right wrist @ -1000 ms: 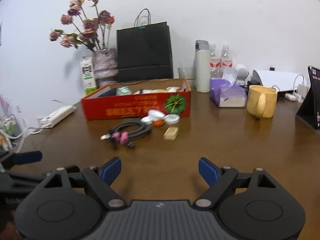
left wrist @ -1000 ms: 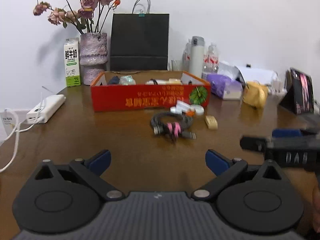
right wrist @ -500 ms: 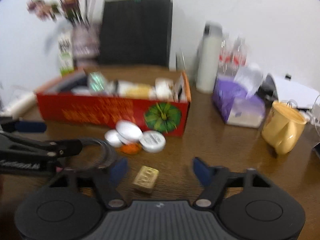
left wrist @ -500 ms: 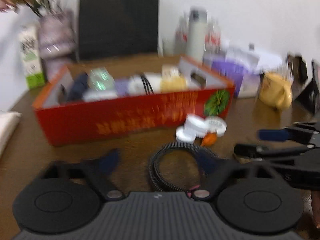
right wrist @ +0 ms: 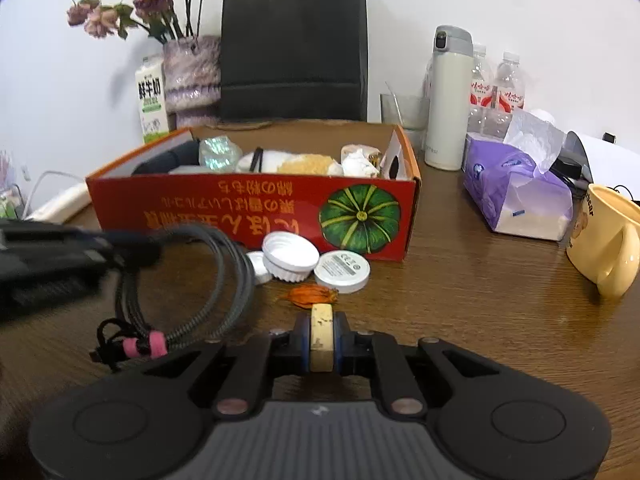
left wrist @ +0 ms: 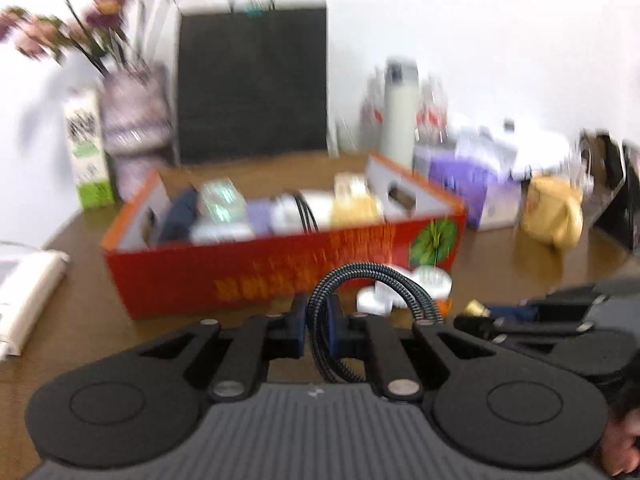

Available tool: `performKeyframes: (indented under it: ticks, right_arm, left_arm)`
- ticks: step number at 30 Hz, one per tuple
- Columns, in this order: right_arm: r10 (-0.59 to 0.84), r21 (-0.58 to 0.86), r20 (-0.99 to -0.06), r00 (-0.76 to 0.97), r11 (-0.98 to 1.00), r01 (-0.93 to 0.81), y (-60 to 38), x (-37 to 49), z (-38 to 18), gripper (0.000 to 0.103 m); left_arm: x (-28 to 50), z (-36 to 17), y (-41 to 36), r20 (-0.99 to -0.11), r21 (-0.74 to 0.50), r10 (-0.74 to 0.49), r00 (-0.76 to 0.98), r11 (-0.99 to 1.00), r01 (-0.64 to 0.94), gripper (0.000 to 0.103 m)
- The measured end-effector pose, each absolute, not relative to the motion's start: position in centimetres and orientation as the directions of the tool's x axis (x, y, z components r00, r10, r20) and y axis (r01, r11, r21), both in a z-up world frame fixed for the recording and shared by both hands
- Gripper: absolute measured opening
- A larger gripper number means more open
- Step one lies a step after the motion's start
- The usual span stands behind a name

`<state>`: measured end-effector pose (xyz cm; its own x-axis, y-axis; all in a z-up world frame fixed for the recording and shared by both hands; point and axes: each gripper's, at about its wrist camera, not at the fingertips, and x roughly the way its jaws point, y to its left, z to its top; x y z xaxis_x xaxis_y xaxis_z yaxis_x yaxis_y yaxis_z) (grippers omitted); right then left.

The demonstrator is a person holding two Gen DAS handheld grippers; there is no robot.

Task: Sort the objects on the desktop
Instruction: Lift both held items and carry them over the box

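A coiled black braided cable (left wrist: 380,276) with a pink tie (right wrist: 154,344) lies in front of the red cardboard box (right wrist: 240,208). My left gripper (left wrist: 318,320) has its jaws closing, and the blue pads pinch one strand of the cable. From the right wrist view the left gripper (right wrist: 132,250) comes in from the left over the coil. My right gripper (right wrist: 322,338) has its jaws closing on a small yellow block (right wrist: 321,320) standing on edge between the pads. The box holds several items.
White lids (right wrist: 290,254) and an orange scrap (right wrist: 312,294) lie by the box front. A yellow mug (right wrist: 608,248), purple tissue pack (right wrist: 516,196), thermos (right wrist: 448,100), black bag (right wrist: 294,48), milk carton (right wrist: 152,100) and power strip (left wrist: 24,292) ring the wooden table (right wrist: 480,320).
Both grippers have moved forward towards the box and gone from wide open to closed. The left now pinches the cable and the right now pinches the yellow block.
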<state>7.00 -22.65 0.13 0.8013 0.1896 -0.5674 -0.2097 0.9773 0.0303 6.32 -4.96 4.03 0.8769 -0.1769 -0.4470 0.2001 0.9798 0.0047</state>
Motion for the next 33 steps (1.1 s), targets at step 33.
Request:
performKeyframes:
  ticks: [33]
  right_arm:
    - [0.26,-0.014,-0.303,0.917,0.961,-0.277,-18.4,-18.6,9.3,0.01]
  left_arm:
    - [-19.5,10.9,-2.9,-0.176,0.031,-0.068,0.982,0.997,0.075,0.01]
